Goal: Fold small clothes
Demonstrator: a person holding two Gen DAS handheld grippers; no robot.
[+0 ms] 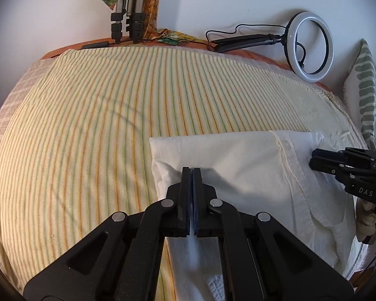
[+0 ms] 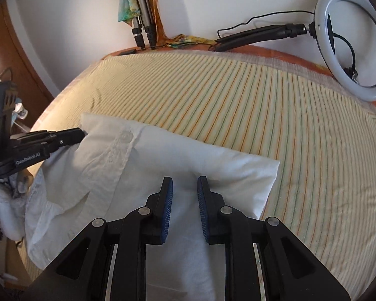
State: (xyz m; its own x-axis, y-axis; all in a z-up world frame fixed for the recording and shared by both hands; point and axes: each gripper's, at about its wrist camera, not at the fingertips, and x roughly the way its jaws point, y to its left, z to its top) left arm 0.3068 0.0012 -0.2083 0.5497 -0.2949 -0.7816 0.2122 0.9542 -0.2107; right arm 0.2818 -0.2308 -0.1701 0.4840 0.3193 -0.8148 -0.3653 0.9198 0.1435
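A white buttoned shirt (image 1: 238, 165) lies partly folded on the striped bedsheet (image 1: 92, 115); it also shows in the right wrist view (image 2: 178, 155). My left gripper (image 1: 191, 170) sits over the shirt's left part with its jaws closed; no cloth shows between the pads. It appears in the right wrist view (image 2: 81, 133) touching the shirt's far left corner. My right gripper (image 2: 185, 181) is open, hovering over the shirt's folded middle. It shows in the left wrist view (image 1: 313, 156) at the shirt's right edge.
A ring light (image 1: 310, 47) on a black stand lies at the bed's far right. Tripod legs (image 1: 127, 20) and colourful cloth stand by the far wall. A green-patterned pillow (image 1: 363, 95) lies at the right. A wooden bed frame (image 2: 22, 80) borders the left.
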